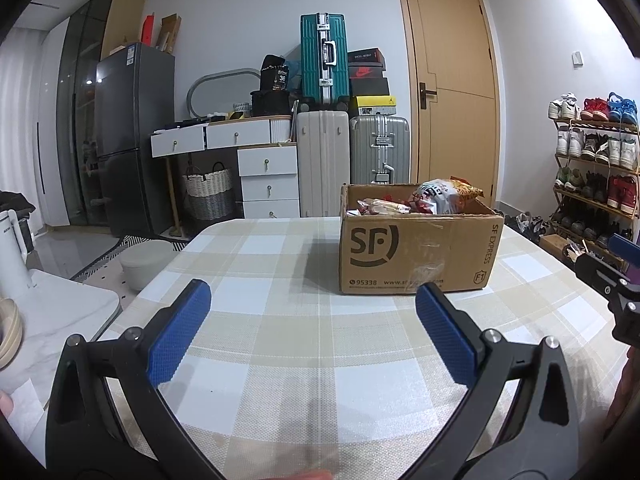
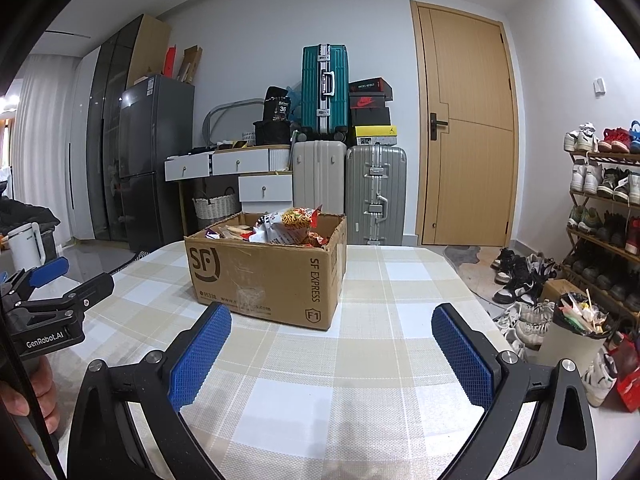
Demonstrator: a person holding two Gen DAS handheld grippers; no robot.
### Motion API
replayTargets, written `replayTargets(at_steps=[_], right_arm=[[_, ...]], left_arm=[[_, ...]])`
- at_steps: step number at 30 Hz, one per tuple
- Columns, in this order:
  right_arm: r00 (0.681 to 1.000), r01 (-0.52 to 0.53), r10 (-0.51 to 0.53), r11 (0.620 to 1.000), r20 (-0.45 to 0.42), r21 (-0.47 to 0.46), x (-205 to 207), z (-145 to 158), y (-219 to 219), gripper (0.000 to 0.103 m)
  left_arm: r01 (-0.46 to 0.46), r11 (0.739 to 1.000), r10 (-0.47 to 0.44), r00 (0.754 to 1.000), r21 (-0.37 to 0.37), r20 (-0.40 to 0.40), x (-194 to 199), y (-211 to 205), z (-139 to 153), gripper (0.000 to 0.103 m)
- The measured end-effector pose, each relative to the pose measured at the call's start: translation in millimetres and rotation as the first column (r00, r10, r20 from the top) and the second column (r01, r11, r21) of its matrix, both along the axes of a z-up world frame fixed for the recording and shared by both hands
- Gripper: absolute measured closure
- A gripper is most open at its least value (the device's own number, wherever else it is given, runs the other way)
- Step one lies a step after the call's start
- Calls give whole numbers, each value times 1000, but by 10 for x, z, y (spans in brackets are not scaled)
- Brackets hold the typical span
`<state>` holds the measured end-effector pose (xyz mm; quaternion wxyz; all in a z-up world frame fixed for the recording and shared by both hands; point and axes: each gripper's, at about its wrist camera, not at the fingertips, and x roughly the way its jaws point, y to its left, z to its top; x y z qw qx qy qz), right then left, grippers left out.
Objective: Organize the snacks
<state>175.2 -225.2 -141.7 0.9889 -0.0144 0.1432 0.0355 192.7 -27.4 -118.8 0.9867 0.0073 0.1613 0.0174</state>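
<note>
Both the left gripper [image 1: 312, 300] and right gripper [image 2: 331, 322] are hovering wide open, empty, facing the snack box [image 2: 264, 276] over the table [image 2: 360, 360].

Bare checked table [image 2: 360, 380] lies open up to the cardboard box [image 2: 264, 272], its top open above the snacks [image 2: 288, 224].

Lived-in home, fridge [image 1: 134, 136], stacked suitcases [image 1: 324, 60], shoe rack [image 1: 596, 168]

Left gripper [image 1: 312, 304] and right gripper [image 2: 331, 326]: black curved arms, silver screws, blue textured pads [image 2: 200, 358], white GenRobot.AI lettering [image 2: 44, 342] on left gripper's body.
</note>
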Motion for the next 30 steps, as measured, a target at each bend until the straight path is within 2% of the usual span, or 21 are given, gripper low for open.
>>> replayTargets(at_steps=[30], right_arm=[[1000,0,0,1000,-1,0,1,3,-1,1]], left_arm=[[25,1000,-25,1000,-17,8,16,70,-25,1]])
